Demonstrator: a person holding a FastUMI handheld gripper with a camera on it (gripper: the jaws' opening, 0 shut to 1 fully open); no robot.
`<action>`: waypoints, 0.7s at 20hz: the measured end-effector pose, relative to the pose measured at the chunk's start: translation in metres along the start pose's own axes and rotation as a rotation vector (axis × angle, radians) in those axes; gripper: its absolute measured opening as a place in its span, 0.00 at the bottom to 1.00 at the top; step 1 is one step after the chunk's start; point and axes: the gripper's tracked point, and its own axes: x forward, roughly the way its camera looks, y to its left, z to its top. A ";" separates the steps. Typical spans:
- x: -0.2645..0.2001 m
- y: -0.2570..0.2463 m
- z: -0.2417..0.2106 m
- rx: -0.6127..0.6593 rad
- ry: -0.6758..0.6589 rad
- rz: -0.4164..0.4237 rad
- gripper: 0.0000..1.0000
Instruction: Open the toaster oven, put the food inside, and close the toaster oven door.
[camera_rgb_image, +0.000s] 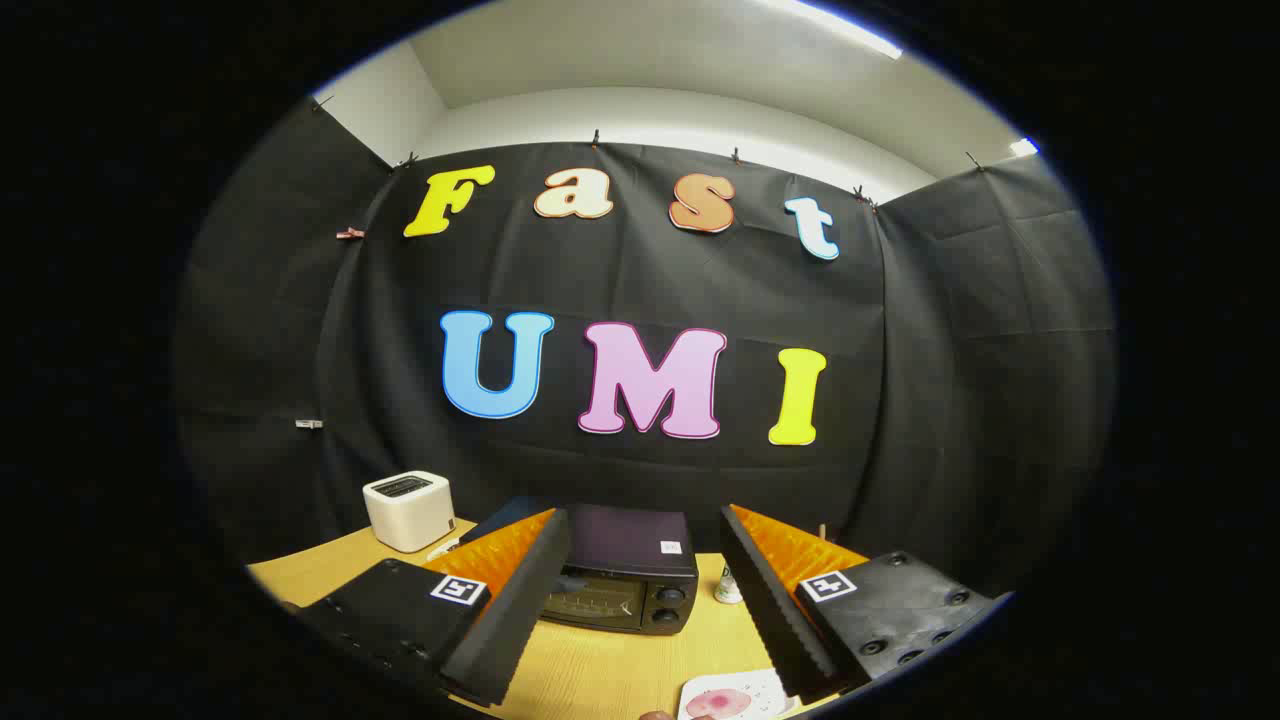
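A black toaster oven (625, 580) stands on the wooden table (600, 670), beyond my fingers and framed between them. Its glass door (595, 598) is closed, with two knobs to the right of the glass. My gripper (640, 600) is open and holds nothing; its fingers (515, 600) stand wide apart, well short of the oven. Close in, by the right finger, lies a white plate (730, 697) with a pinkish piece of food (722, 702) on it, partly hidden by that finger.
A white pop-up toaster (408, 510) sits at the back left of the table. A small white object (728, 590) stands just right of the oven. The black cloth wall rises right behind the table.
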 end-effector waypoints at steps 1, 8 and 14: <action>-0.002 0.000 0.000 -0.002 0.001 -0.001 0.98; -0.024 0.008 -0.007 0.003 -0.005 0.004 0.98; -0.024 0.019 -0.021 0.006 0.030 0.016 0.98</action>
